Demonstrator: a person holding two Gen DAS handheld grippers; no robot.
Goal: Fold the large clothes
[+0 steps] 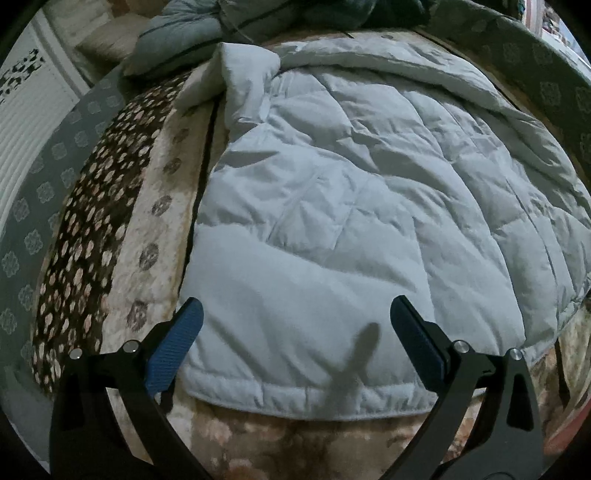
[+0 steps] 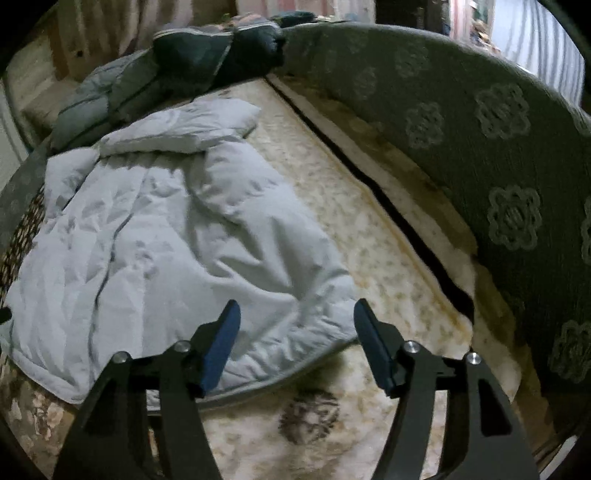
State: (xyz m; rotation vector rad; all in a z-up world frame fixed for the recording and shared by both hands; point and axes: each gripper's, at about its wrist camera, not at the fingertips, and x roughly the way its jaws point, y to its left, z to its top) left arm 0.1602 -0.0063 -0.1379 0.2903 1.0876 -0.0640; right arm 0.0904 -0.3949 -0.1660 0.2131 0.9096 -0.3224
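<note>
Writing or labels: none readable in either view.

Left wrist view: pale quilted jacket [image 1: 332, 206] spread flat on patterned sofa seat [image 1: 155, 206], hem edge [image 1: 314, 406] close to left gripper [image 1: 295, 339]. Jaws wide apart, gripping nothing, hanging just above the hem. Bare seat on the left, beside a spotted brown blanket [image 1: 92, 236]. Grey-blue clothes pile [image 1: 192, 33] at the far end.

Right wrist view: same jacket [image 2: 147, 229] lying left of middle, its corner [image 2: 325, 332] between the blue pads of right gripper [image 2: 295, 343]. Jaws apart, pads not pressing cloth. Wide bare seat [image 2: 369, 240] on the right, up to a dark gap and green flowered backrest [image 2: 480, 147].
</note>
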